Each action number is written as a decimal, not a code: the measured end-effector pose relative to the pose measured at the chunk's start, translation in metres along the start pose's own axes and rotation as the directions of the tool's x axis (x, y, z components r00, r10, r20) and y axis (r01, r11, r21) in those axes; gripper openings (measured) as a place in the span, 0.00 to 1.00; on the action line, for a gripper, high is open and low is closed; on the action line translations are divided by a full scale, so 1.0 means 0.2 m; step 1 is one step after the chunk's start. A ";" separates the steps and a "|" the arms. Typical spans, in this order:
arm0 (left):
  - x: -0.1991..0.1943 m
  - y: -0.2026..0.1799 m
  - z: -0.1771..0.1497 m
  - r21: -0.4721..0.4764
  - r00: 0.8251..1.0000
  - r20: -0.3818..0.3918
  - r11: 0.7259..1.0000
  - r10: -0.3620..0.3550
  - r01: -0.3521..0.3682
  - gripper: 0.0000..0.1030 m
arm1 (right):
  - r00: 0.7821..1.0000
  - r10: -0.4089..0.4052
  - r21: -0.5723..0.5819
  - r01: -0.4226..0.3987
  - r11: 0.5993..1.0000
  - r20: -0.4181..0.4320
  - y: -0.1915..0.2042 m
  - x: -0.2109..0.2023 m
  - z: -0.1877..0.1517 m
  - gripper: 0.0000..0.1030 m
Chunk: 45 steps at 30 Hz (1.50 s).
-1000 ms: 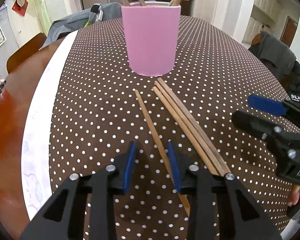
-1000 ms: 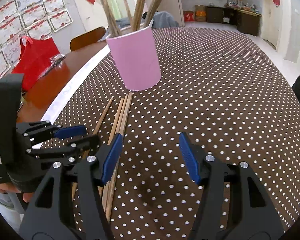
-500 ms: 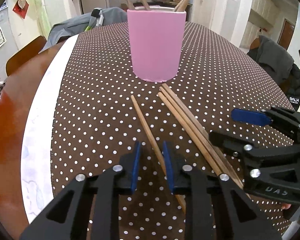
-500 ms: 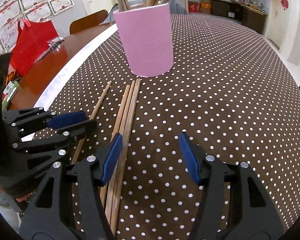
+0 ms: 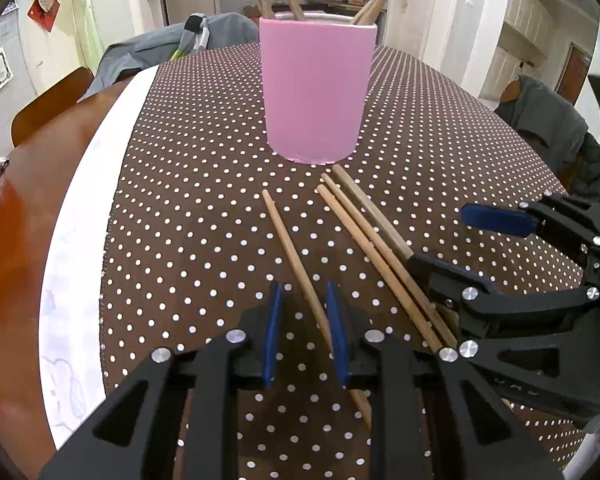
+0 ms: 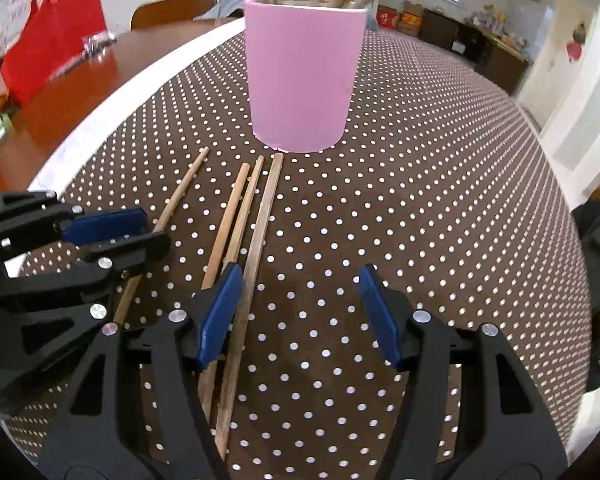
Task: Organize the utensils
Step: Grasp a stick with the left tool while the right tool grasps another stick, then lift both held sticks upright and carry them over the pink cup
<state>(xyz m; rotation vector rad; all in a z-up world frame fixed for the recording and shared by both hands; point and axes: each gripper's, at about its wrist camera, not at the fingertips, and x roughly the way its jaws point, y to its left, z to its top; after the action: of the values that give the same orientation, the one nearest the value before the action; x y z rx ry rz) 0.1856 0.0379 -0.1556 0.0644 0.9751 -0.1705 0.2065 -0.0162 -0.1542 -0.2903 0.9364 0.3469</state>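
A pink cup (image 5: 314, 92) holding several wooden chopsticks stands on the dotted brown cloth; it also shows in the right wrist view (image 6: 302, 74). One single chopstick (image 5: 290, 246) lies apart on the cloth. My left gripper (image 5: 303, 322) straddles it, its jaws narrowed to a small gap, still not clamped. Three chopsticks (image 5: 366, 232) lie side by side to its right. My right gripper (image 6: 300, 312) is open; its left finger rests over those three chopsticks (image 6: 244, 216). The single chopstick (image 6: 178, 196) and the left gripper (image 6: 112, 236) show at the left.
The cloth's white border (image 5: 84, 216) and bare red-brown tabletop (image 5: 4, 240) lie to the left. A red bag (image 6: 48, 40) sits at the far left. Chairs with grey jackets (image 5: 556, 128) stand around the table.
The left gripper's jaws have narrowed around the single chopstick. Both grippers have moved forward toward the cup, and the right gripper has shifted left over the three chopsticks.
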 end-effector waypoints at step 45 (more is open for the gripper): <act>-0.52 -0.11 0.17 0.008 0.903 0.422 0.997 -0.078 0.082 0.05 | 0.851 0.328 0.112 -0.403 0.908 0.410 -0.47 -0.59 -0.01 0.06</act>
<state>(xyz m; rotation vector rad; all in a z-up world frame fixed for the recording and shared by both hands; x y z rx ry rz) 0.1536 0.0242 -0.0504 -0.0224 0.5442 -0.2439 0.1795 -0.1222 -0.0491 0.1434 0.6249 0.6371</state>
